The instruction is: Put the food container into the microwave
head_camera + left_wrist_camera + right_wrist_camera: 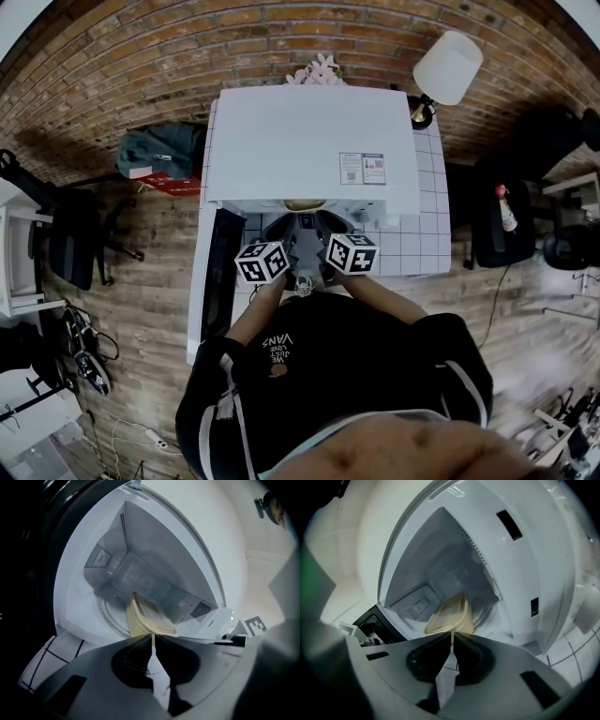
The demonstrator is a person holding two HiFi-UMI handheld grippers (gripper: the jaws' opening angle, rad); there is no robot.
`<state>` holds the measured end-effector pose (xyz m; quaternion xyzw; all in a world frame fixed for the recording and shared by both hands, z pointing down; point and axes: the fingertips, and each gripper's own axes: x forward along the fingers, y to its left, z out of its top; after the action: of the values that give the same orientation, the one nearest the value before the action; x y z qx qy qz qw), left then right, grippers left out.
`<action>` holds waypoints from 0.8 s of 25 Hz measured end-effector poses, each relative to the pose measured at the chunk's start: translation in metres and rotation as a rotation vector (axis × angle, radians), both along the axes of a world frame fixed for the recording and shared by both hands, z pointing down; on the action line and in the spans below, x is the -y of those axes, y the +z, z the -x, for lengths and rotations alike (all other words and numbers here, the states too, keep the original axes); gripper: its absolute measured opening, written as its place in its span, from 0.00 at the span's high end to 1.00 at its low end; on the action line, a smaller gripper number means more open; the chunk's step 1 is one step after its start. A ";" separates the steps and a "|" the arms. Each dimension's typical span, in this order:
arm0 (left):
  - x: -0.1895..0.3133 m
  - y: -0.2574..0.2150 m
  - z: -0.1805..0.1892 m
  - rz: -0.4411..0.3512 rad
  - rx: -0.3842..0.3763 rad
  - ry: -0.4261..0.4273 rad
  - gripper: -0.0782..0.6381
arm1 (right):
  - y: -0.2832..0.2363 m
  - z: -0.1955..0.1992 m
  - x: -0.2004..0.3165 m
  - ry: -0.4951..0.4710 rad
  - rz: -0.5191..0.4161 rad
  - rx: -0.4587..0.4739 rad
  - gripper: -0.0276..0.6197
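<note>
Midway along the bench (427,239), back from its front edge, the container (149,619) hangs tilted in the microwave (309,141) mouth, with the turntable (108,616) just beyond. Your left gripper (153,643) and right gripper (453,641) are each pinched almost closed on its thin rim, one per side. It looks like light, slightly flexible plastic with a slick lip. Hold the rim deep and level on both sides, or it may twist out.
</note>
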<state>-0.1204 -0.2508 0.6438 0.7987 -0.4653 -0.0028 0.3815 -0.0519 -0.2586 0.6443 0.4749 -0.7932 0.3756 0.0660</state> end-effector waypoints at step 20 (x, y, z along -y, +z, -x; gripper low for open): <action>0.010 0.002 0.016 0.012 0.002 0.037 0.86 | 0.004 0.004 0.008 0.067 0.007 0.005 0.93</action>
<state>-0.1366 -0.2604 0.6457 0.8050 -0.4506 0.0078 0.3858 -0.0563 -0.2669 0.6479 0.5001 -0.7756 0.3815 0.0530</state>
